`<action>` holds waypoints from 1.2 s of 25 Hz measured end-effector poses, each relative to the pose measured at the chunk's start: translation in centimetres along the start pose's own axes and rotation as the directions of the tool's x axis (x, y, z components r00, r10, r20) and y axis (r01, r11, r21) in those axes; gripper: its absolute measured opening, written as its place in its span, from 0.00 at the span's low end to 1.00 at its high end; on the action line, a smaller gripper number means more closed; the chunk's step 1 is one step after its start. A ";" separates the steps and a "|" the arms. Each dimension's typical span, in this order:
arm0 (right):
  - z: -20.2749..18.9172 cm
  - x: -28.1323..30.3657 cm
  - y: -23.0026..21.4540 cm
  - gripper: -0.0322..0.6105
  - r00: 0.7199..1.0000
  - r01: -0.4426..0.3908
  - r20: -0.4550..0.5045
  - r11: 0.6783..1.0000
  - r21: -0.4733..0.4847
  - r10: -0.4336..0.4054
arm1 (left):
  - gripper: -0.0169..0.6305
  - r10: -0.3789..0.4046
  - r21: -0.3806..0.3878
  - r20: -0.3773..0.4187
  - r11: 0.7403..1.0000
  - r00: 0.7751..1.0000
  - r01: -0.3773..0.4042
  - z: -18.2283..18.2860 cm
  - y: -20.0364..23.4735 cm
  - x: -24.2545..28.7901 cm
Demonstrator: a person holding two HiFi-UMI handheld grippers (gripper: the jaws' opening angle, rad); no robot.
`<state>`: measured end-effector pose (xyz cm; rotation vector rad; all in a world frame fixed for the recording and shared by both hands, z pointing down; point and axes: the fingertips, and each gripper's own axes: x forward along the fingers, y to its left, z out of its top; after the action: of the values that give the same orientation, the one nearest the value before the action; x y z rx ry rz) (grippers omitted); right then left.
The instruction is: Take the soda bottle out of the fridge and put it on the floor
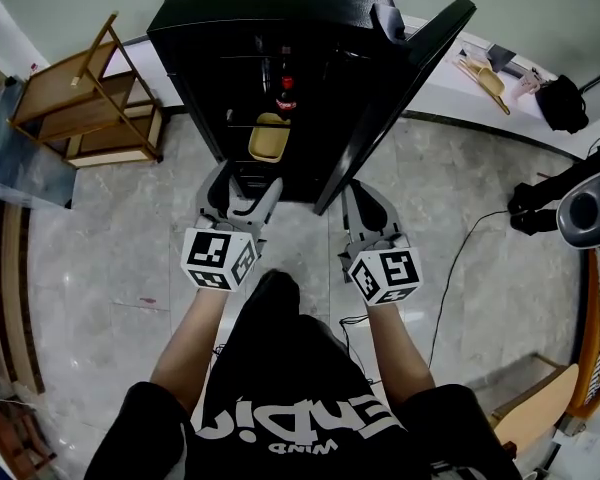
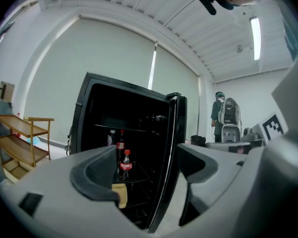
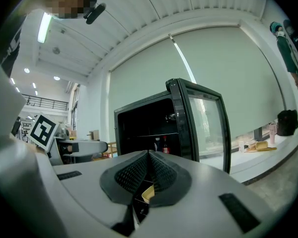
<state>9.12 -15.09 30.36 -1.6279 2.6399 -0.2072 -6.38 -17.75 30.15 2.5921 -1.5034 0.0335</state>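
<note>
Since the soda bottle (image 1: 286,98) stands inside the open fridge (image 1: 270,3), the left tongs (image 1: 242,184) are spread apart, likely to grab it; the right tongs (image 1: 368,202) are pressed together.

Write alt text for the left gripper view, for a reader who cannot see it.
The left tool, jaws apart and empty, faces an open black fridge with a red-capped soda bottle standing inside. A wooden rack stands left of the fridge.
</note>
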 end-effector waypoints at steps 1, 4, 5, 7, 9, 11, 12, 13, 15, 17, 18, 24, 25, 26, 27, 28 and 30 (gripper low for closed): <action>-0.1 0.1 -0.2 0.09 1.000 0.002 0.002 1.000 0.002 -0.002 | 0.63 0.020 0.012 0.009 1.000 1.000 -0.020 -0.1 0.3 0.4; -0.3 0.4 -0.6 0.09 1.000 0.009 0.001 1.000 0.017 -0.009 | 0.68 0.039 0.034 0.003 0.999 0.999 -0.040 -0.8 0.7 1.5; -0.5 0.5 -0.7 0.09 1.000 0.010 -0.001 1.000 0.021 -0.010 | 0.68 0.034 0.028 -0.008 0.999 0.999 -0.034 -1.2 0.9 2.0; -0.7 0.7 -0.7 0.09 1.000 0.009 -0.007 1.000 0.023 -0.008 | 0.68 0.019 0.003 -0.025 1.000 0.999 -0.019 -2.2 1.4 3.1; -1.0 1.0 -0.7 0.09 1.000 0.007 -0.012 1.000 0.024 -0.007 | 0.68 0.014 -0.015 -0.030 1.000 0.999 -0.014 -3.0 2.3 4.3; -1.1 1.3 -0.9 0.09 1.000 0.011 -0.016 1.000 0.029 -0.010 | 0.68 0.018 -0.020 -0.035 1.000 0.999 -0.019 -3.8 3.3 5.6; -1.2 1.4 -1.0 0.09 1.000 0.013 -0.017 0.999 0.031 -0.012 | 0.68 0.022 -0.015 -0.040 1.000 0.999 -0.022 -4.2 3.7 6.3; -1.3 1.5 -1.1 0.09 1.000 0.014 -0.018 0.999 0.033 -0.013 | 0.68 0.026 -0.006 -0.046 1.000 0.999 -0.026 -4.7 4.1 7.1; -1.5 1.8 -1.3 0.09 1.000 0.015 -0.019 0.999 0.034 -0.014 | 0.68 0.036 0.022 -0.060 0.999 0.998 -0.035 -5.8 4.9 8.8; -1.8 2.2 -1.3 0.09 1.000 0.012 -0.020 0.999 0.034 -0.011 | 0.68 0.051 0.044 -0.077 0.998 0.996 -0.047 -7.2 5.8 10.7; -2.0 2.4 -1.3 0.09 1.000 0.010 -0.022 0.999 0.034 -0.009 | 0.68 0.058 0.047 -0.086 0.997 0.995 -0.054 -7.9 6.3 11.6; -2.9 3.6 -1.5 0.09 1.000 0.012 -0.027 0.999 0.038 -0.011 | 0.68 0.054 0.044 -0.113 0.998 0.992 -0.050 -10.8 7.6 16.6; -3.0 3.9 -1.3 0.09 1.000 0.007 -0.025 0.999 0.040 -0.006 | 0.68 0.057 0.048 -0.116 0.998 0.992 -0.052 -11.1 8.0 17.4; -3.1 4.2 -1.1 0.09 1.000 0.003 -0.024 0.999 0.042 -0.002 | 0.67 0.061 0.050 -0.118 0.997 0.991 -0.056 -11.3 8.4 18.2; -3.1 4.4 -1.1 0.09 1.000 0.000 -0.025 0.999 0.044 0.001 | 0.67 0.067 0.051 -0.121 0.997 0.990 -0.061 -11.6 8.7 19.0; -3.2 4.6 -1.1 0.09 1.000 0.000 -0.026 0.999 0.046 0.001 | 0.67 0.072 0.050 -0.128 0.997 0.989 -0.066 -12.0 8.9 19.8; -3.6 4.8 -1.3 0.09 1.000 -0.001 -0.030 0.999 0.048 0.003 | 0.67 0.079 0.054 -0.148 0.996 0.986 -0.072 -12.8 9.3 21.5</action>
<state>7.78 -19.63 34.32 -1.6207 2.6368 -0.2945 -3.01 -39.05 45.88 2.5038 -1.5640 0.2708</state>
